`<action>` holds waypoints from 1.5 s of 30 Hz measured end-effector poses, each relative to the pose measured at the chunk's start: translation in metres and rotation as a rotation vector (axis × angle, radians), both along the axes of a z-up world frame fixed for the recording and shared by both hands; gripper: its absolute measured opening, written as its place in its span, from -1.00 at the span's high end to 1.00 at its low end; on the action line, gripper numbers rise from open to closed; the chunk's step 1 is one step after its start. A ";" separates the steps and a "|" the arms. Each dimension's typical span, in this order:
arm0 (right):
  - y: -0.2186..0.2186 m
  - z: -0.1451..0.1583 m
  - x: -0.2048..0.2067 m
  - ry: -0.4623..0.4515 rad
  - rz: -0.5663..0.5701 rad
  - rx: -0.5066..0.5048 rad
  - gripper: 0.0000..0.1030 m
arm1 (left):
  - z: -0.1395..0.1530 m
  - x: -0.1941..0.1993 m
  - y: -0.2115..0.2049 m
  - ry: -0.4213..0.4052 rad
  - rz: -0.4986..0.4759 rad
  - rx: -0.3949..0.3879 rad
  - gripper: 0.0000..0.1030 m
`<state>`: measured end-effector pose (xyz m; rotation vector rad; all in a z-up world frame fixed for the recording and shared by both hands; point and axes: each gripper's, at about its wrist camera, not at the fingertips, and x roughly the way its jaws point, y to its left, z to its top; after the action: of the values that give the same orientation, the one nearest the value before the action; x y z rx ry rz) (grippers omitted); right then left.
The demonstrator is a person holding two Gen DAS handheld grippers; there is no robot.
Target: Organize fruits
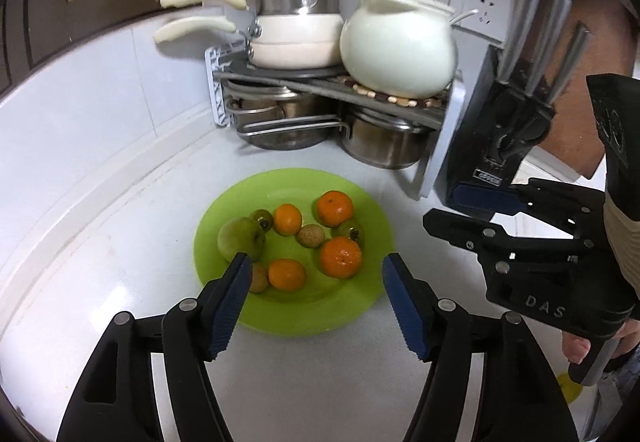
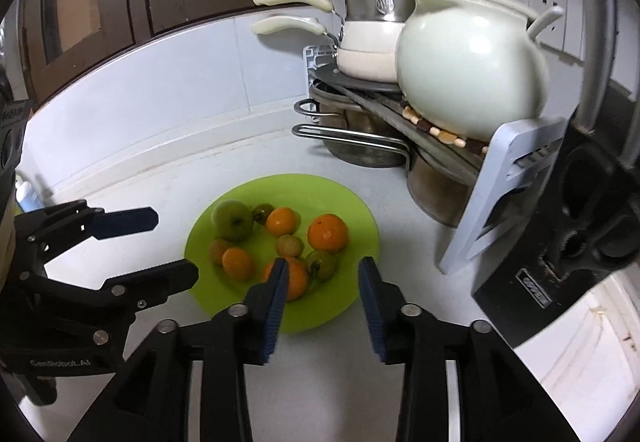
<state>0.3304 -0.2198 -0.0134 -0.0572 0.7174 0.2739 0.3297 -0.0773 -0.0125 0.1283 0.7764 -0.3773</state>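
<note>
left wrist view: on the white surface (image 1: 120, 262) a green plate (image 1: 360, 298) holds a green apple (image 1: 239, 237), four oranges (image 1: 335, 208) and smaller fruits, in front of a rack of pots (image 1: 336, 82). left tongs (image 1: 316, 294) hang released over the plate's near edge; right tongs (image 2: 322, 296) likewise released, grasping nothing.

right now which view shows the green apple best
The right wrist view: the green apple sits unobstructed on the green plate, stem dimple visible. In the left wrist view, the apple is partly hidden behind a finger of the open left gripper.
</note>
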 end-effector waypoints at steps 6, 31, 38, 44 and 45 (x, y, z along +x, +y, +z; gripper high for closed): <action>-0.005 0.015 -0.044 -0.030 -0.062 -0.018 -0.07 | 0.013 -0.031 -0.002 -0.036 -0.028 -0.001 -0.41; -0.081 -0.022 -0.207 0.128 -0.429 0.017 -0.30 | -0.008 -0.140 -0.082 0.000 -0.354 0.059 -0.58; -0.089 -0.046 -0.219 0.213 -0.467 0.038 -0.30 | -0.025 -0.149 -0.098 0.028 -0.391 0.099 -0.58; -0.095 -0.064 -0.224 0.271 -0.482 0.060 -0.30 | -0.036 -0.151 -0.106 0.051 -0.408 0.127 -0.58; -0.095 -0.066 -0.224 0.278 -0.484 0.060 -0.30 | -0.039 -0.150 -0.108 0.057 -0.406 0.134 -0.58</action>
<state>0.1061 -0.3151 -0.0791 0.2141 0.9726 -0.1647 0.1794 -0.1849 -0.0515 0.4059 0.8316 -0.7157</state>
